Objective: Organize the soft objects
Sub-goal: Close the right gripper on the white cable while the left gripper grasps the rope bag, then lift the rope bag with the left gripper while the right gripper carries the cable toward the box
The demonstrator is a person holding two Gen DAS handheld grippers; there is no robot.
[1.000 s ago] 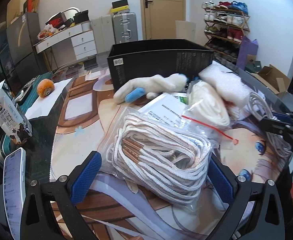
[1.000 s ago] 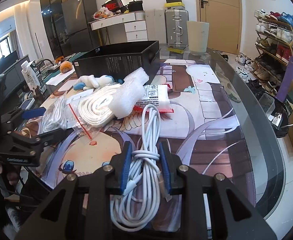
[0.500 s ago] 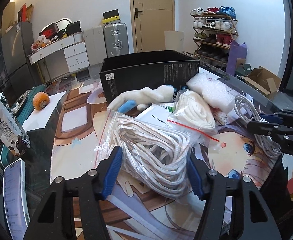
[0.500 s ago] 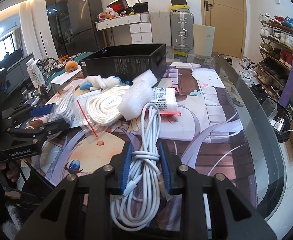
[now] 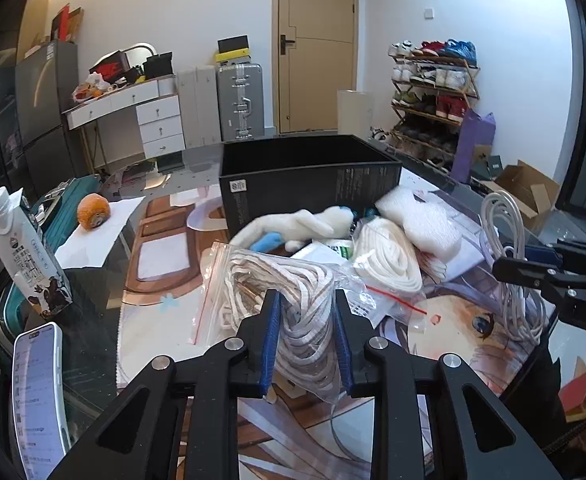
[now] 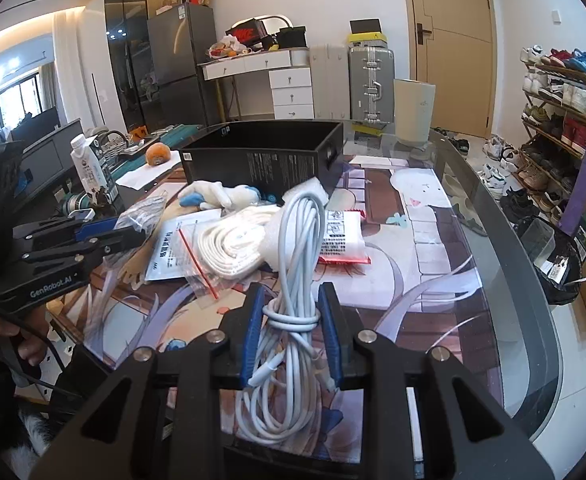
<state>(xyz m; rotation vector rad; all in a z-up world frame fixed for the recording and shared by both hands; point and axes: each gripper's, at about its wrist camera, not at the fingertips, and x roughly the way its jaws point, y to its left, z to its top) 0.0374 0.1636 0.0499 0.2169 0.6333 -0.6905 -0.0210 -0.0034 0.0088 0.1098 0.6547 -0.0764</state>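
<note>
Left gripper (image 5: 305,338): jaws now closing in narrow on the bag of rope (image 5: 289,300), where a second ago they were standing wide on either side of it. The clear bag is bunching between the blue pads and is rising off the table mat (image 5: 473,344), in front of the black box (image 5: 309,184).

Right gripper (image 6: 290,334): pinching the white cable (image 6: 297,264) at its wrapped waist, as before; the bundle is hanging clear of the mat, its loop pointing toward the black box.

Meaning for the task: both tools are now carrying a soft item, so the pick-up step is looking done and the carry to the black box is likely next.

Still lying in front of the black box: plush toy (image 5: 305,226), coiled strap (image 5: 389,256), foam sheet (image 5: 425,220).

Room for moving: the black box is standing open at the top, and the air above its near wall is looking free. The pile between the grippers and the box is calling for a lift over, not a slide. Left of the box, a milk carton (image 5: 25,256) and a phone (image 5: 39,392) are sitting near the table edge, leaving little margin there.
</note>
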